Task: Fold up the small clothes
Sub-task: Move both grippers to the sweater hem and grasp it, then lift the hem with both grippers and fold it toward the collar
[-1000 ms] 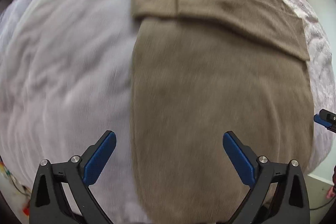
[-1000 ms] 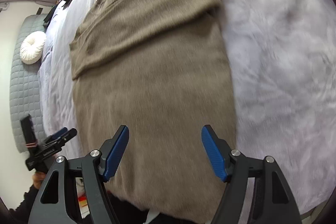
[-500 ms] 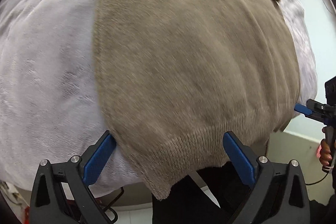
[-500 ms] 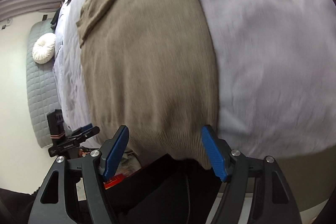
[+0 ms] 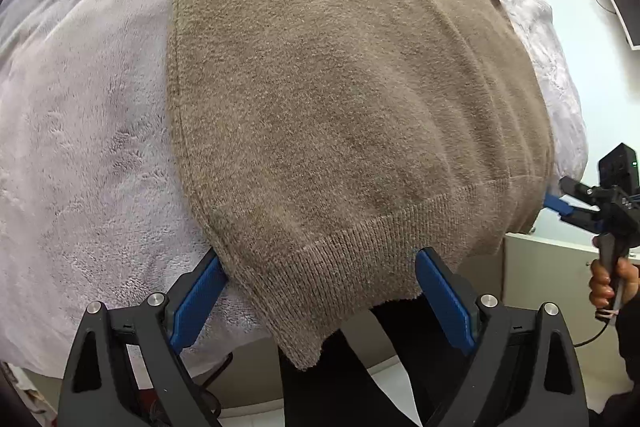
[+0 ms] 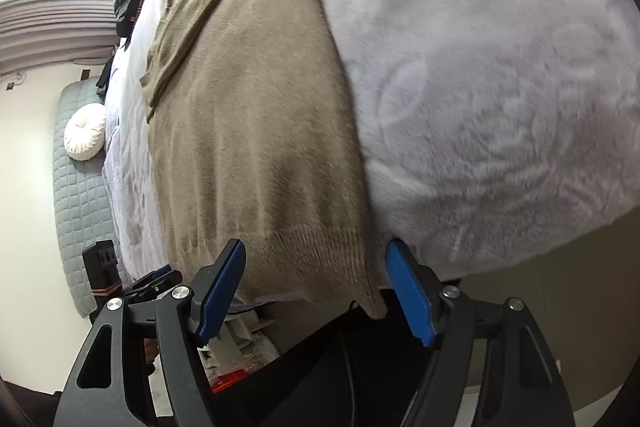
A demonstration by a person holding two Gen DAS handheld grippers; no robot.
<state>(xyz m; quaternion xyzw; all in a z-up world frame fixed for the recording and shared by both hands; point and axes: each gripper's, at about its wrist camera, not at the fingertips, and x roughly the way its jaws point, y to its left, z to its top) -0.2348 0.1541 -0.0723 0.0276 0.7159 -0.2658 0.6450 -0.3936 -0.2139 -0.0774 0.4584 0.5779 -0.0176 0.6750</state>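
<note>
Brown knitted sweater [image 5: 340, 99], sleeves already folded across its far end, lies flat on a pale lilac fleece bedspread [image 5: 80, 155], its ribbed hem [image 5: 360, 259] hanging over the near edge. The left gripper [image 5: 320, 295], whose jaws have just been narrowing, and the right gripper [image 6: 316, 291] each straddle a hem corner without pinching it, so the step looks like taking the hem; next both must close and carry it toward the sleeves. No writing is legible.

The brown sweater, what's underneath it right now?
The brown sweater lies on a pale fuzzy blanket covering the bed; its ribbed hem hangs past the edge. Whatever is beneath the sweater's middle is covered.
</note>
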